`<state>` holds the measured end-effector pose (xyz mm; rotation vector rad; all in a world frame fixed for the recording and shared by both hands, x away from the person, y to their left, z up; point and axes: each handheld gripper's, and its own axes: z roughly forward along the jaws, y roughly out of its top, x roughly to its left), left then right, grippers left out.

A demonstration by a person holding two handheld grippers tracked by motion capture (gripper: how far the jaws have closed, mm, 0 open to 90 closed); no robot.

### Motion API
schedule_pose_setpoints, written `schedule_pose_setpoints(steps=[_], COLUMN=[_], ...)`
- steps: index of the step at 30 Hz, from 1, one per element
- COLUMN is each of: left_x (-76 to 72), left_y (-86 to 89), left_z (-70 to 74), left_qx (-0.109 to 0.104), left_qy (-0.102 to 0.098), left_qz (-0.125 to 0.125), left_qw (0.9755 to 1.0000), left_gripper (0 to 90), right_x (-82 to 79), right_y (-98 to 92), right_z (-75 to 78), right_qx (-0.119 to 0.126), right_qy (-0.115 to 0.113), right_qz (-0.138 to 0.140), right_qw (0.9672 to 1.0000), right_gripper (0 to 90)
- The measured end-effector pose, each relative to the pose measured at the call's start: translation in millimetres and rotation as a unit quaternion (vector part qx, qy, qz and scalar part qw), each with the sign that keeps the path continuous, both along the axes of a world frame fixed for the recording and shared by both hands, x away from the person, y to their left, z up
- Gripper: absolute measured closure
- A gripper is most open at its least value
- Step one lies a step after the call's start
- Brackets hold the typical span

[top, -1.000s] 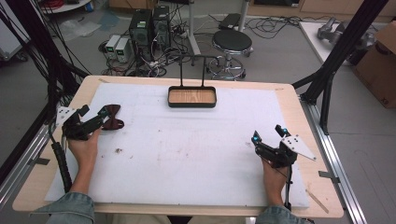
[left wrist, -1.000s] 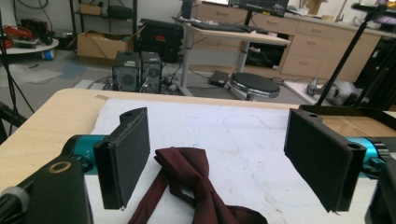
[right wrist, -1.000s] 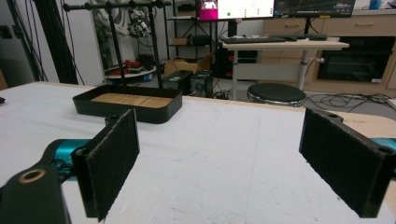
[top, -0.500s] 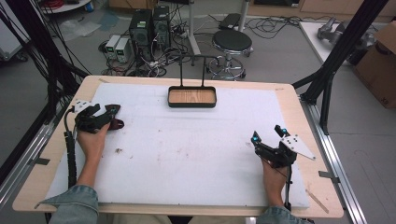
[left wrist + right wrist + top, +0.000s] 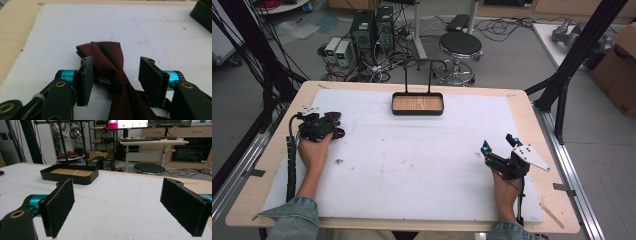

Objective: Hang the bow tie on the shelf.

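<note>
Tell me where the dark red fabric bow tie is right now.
The dark red fabric bow tie lies on the white mat at the table's left side, between the open jaws of the left gripper, far from the black tray.

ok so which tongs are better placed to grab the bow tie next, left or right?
Left, likely. The left tongs are open with their jaws on either side of the dark red bow tie, at its knot. The right tongs sit open across the table, with nothing between their jaws.

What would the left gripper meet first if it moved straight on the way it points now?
The dark red bow tie: it already lies between the open jaws of the left gripper, its knot nearest. Beyond it, only bare white mat seems to follow.
</note>
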<state>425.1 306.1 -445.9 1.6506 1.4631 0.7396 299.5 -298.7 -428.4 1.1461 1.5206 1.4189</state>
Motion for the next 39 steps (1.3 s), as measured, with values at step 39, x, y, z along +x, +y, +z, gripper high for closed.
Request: schedule_pose_setpoints(steps=[39], left_x=[-15.2], left_y=[-50.8], left_z=[92.5], left_qx=[-0.014], left_qy=[-0.123], left_qz=[-0.211], left_qw=[0.9696], left_gripper=[76.7], right_x=[0.1], right_y=[-1.0], right_z=[0.1], right_qx=[0.005], right_qy=[0.002], right_qz=[0.001], right_qw=[1.0], right_gripper=[11.3])
